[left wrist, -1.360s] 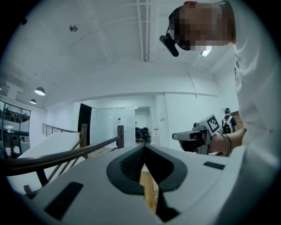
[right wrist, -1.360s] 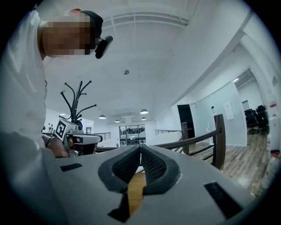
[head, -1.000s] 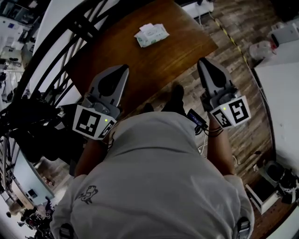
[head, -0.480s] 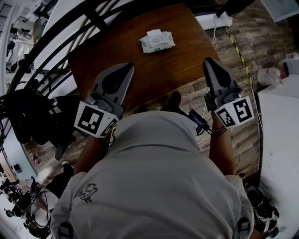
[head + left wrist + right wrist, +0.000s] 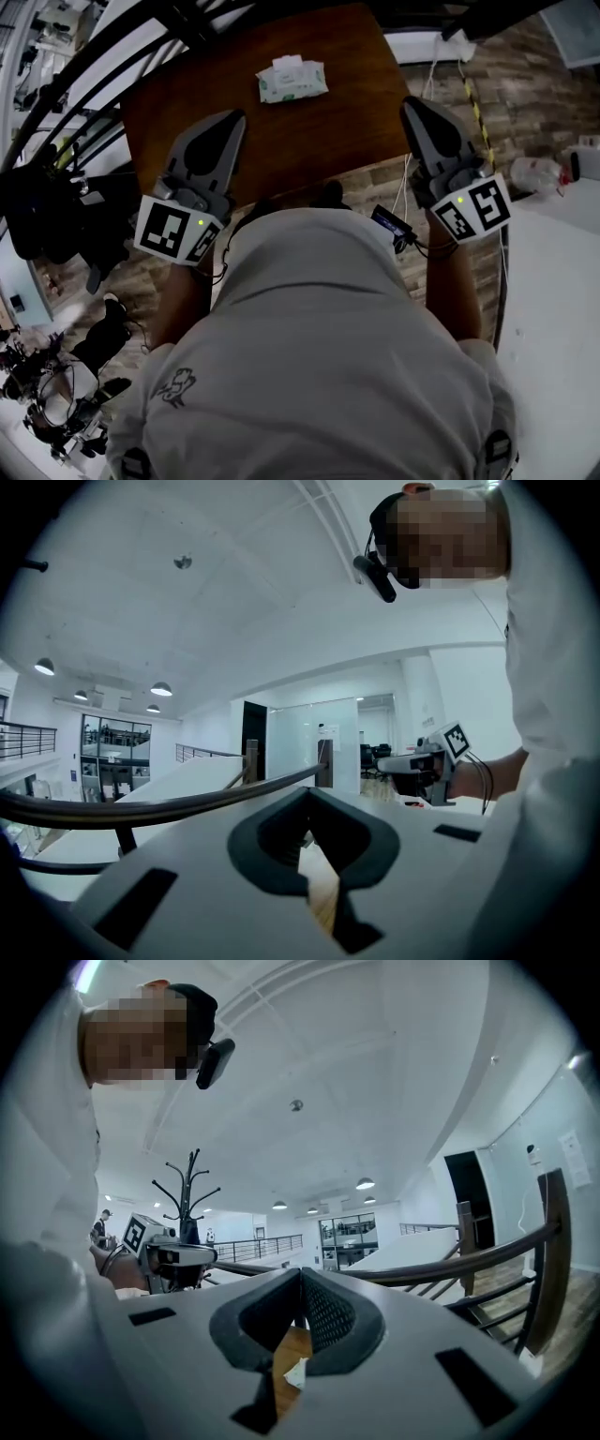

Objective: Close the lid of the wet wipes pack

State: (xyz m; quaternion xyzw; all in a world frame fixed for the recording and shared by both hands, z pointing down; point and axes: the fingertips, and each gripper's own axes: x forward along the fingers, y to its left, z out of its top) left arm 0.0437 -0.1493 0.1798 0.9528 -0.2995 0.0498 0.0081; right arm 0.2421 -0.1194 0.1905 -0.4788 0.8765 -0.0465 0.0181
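Observation:
The wet wipes pack point(image 5: 292, 80) is white and green and lies at the far side of a brown wooden table point(image 5: 347, 103). A white flap shows on its top at the far edge. My left gripper point(image 5: 234, 114) hovers over the table's near left part, short of the pack, jaws together and empty. My right gripper point(image 5: 410, 100) hangs at the table's right edge, also shut and empty. The left gripper view shows the left gripper point(image 5: 307, 791) pointing level with its tips touching. In the right gripper view the right gripper point(image 5: 301, 1271) frames a strip of table and a white scrap.
A black curved stair railing point(image 5: 94, 84) runs along the table's left side, with dark gear point(image 5: 37, 206) beside it. On the wooden floor to the right lie a cable point(image 5: 469, 94) and a white power strip point(image 5: 422, 45). A white tabletop point(image 5: 553, 309) fills the right.
The person has turned and stepped, so the table and pack now sit squarer ahead. Both grippers travelled along with the body, staying shut and empty.

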